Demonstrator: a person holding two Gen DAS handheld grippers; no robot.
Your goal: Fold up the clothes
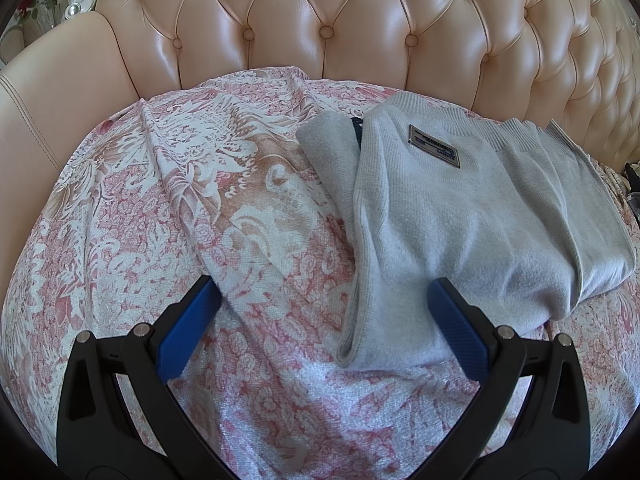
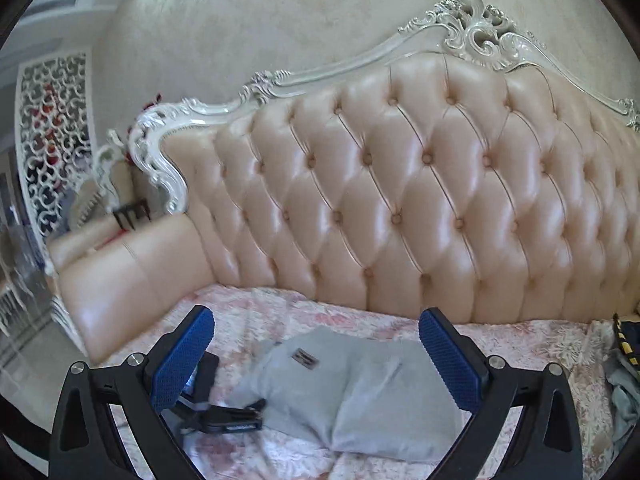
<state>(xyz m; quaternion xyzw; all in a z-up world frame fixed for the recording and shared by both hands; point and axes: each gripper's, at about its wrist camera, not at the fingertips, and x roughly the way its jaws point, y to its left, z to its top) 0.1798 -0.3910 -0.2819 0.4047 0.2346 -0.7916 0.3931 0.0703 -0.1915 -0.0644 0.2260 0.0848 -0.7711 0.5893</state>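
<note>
One grey sweater (image 1: 472,216) lies folded on the floral cover (image 1: 200,208) of the sofa seat, and everything else sits in relation to it. Its ribbed neck with a small rectangular label (image 1: 434,146) points toward the tufted backrest (image 1: 360,20), with a narrow strip of cover between them. To the sweater's left a broad, wrinkled stretch of cover runs as far as the padded armrest (image 1: 56,92); this is the widest free ground. To its right, the right wrist view shows a small heap of other clothes (image 2: 622,376) near the seat's end, apart from the sweater.

The left gripper (image 1: 324,316) hovers at the sweater's near edge with its two blue fingers (image 1: 192,320) spread wide. The right-hand finger overlaps the sweater's near corner in the view; whether it touches the cloth cannot be told. Nothing is held between them.

The right gripper (image 2: 316,354) is raised above the sweater, its fingers (image 2: 182,360) likewise spread wide and holding nothing. Past its left finger, the left gripper's black body appears beside the sweater's left edge.

Count: one sweater, one label, two grippers, one heap of other clothes.
</note>
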